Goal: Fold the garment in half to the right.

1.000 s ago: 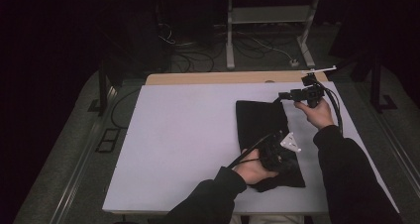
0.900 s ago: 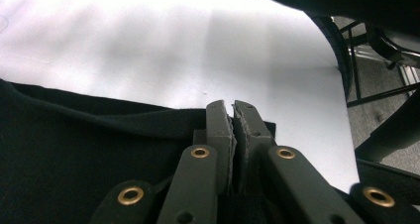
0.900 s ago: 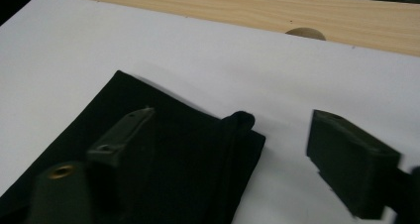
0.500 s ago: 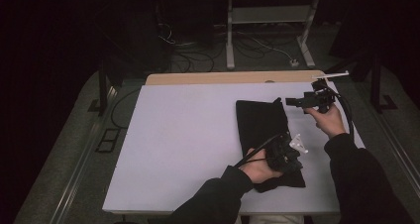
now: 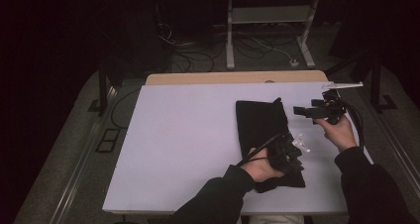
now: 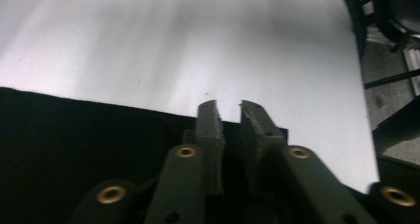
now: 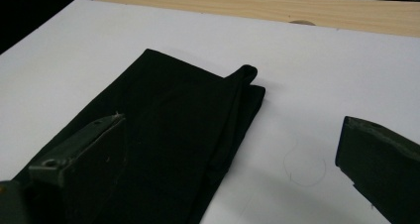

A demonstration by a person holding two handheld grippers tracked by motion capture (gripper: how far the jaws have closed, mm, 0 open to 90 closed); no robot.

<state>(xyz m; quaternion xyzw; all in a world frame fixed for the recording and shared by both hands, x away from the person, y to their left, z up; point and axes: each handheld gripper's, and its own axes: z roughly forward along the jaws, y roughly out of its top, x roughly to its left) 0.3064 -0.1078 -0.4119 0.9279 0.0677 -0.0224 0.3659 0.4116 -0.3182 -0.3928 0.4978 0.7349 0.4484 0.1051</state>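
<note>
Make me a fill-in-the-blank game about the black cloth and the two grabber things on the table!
1. The folded cloth lying on the table is ____ in colour.
2. The right gripper has its jaws wide ____, with nothing between them.
3. The left gripper rests over the end of the cloth that is ____ to the person.
4. The table top under the cloth is ____ in colour.

Missing words: black; open; nearest; white
</note>
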